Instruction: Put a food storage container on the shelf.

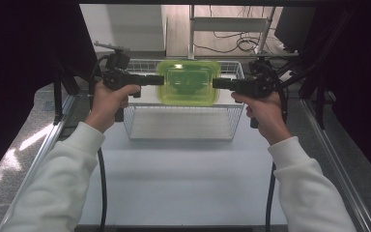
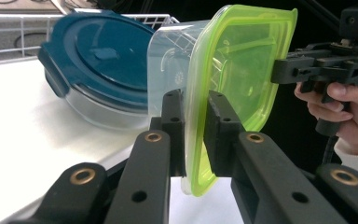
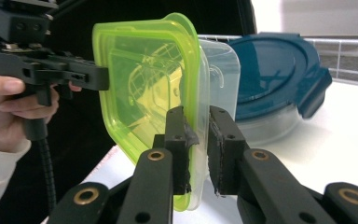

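Green-lidded container point(image 1: 188, 82) hangs between your two tools, raised above the wire basket point(image 1: 181, 126) on the white worktop point(image 1: 183, 179). In the high view you see it from the top, lid toward the camera, with the basket's rim and floor showing below and behind it.

Your left tool point(image 1: 160, 80) comes in level from the left and is clenched on the container's left edge. In the left gripper view its two black jaws pinch the green lid rim and the clear wall point(image 2: 192, 140) together, pads pressed on both faces. Your left hand point(image 1: 112, 100) wraps the handle, white sleeve behind it.

Your right tool point(image 1: 216, 83) mirrors this from the right and is clenched on the opposite edge. In the right gripper view its jaws sit on either side of the lid rim and the clear plastic point(image 3: 196, 140), pressing on them. Your right hand point(image 1: 264, 110) grips the handle just below the tool body.

In both gripper views the container appears turned on edge, lid face toward the other tool, clear body behind it.

A round glass dish with a dark blue clip lid point(image 2: 98, 65) rests on the worktop, with white wire mesh behind it in both gripper views. It sits apart from both tools.
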